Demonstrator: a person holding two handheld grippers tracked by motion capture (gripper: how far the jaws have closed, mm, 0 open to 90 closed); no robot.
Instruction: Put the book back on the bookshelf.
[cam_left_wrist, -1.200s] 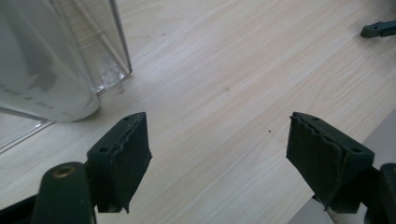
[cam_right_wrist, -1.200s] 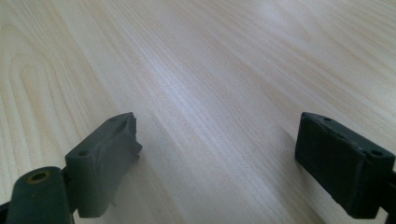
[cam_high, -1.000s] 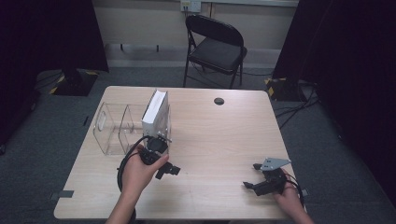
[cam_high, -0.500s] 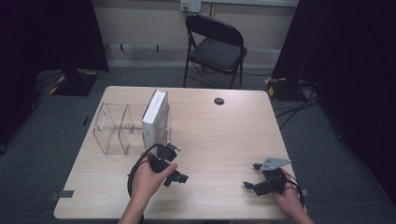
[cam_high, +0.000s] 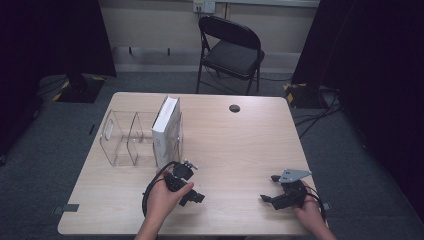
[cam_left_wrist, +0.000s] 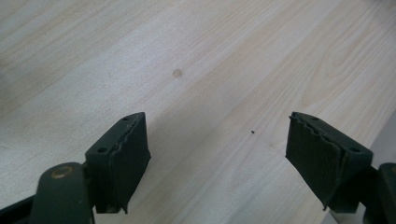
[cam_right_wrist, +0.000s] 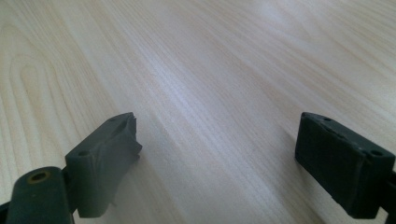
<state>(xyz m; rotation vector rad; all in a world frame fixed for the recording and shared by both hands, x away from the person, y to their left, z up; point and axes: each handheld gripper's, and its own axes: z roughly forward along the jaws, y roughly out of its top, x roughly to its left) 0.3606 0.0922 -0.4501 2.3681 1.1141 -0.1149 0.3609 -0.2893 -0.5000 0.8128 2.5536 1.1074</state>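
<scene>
While both grippers' jaws stand spread, the book sits upright in the rack.

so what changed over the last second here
The left gripper has drawn back from the upright white book in the clear plastic organiser toward the near table edge, jaws open and empty. The right gripper, the book and the organiser stayed put.

high view looks down from above on the whole table — both gripper views skim its wood close-up.
</scene>
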